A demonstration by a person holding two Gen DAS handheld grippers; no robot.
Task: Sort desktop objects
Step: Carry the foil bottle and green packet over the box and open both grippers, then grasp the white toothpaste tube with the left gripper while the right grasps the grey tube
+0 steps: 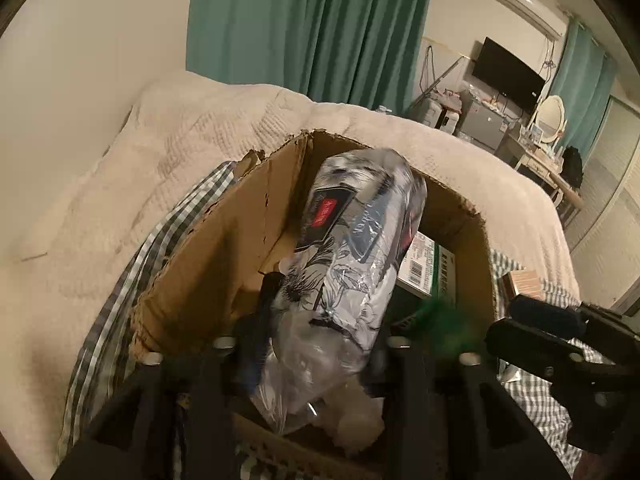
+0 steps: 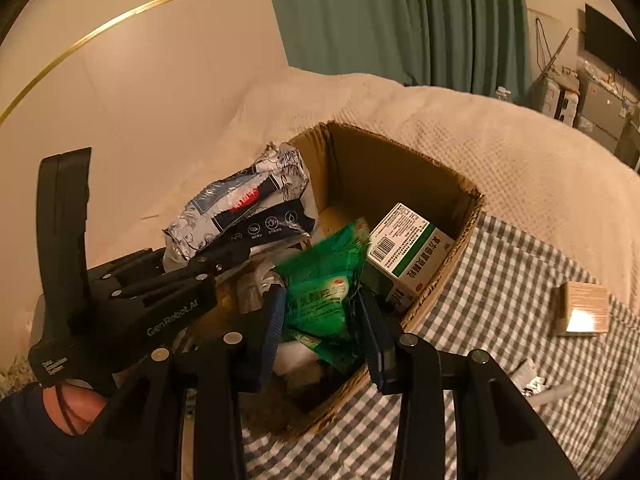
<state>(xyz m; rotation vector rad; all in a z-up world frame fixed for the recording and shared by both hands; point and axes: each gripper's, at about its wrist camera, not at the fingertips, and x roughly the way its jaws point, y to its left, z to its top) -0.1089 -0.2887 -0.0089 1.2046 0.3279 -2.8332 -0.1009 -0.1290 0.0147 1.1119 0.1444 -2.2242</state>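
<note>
Where both grippers point down, a torn brown cardboard box (image 2: pixel 404 168) sits open on a grey-and-white checked cloth (image 2: pixel 500 280), ahead of and below both sets of fingers. Left gripper (image 1: pixel 320 320): jaws part open, a long flower-printed silver-grey plastic pack (image 1: pixel 360 240) lying between the fingers over the box; whether the pads press it cannot be told. Right gripper (image 2: pixel 322 320): jaws part open around a crumpled green foil packet (image 2: pixel 324 280) above the box interior; contact unclear. Beyond it inside the box, a white-and-green carton (image 2: pixel 408 248). Right of that gripper, on the cloth, a small tan wooden block (image 2: pixel 582 308).
</note>
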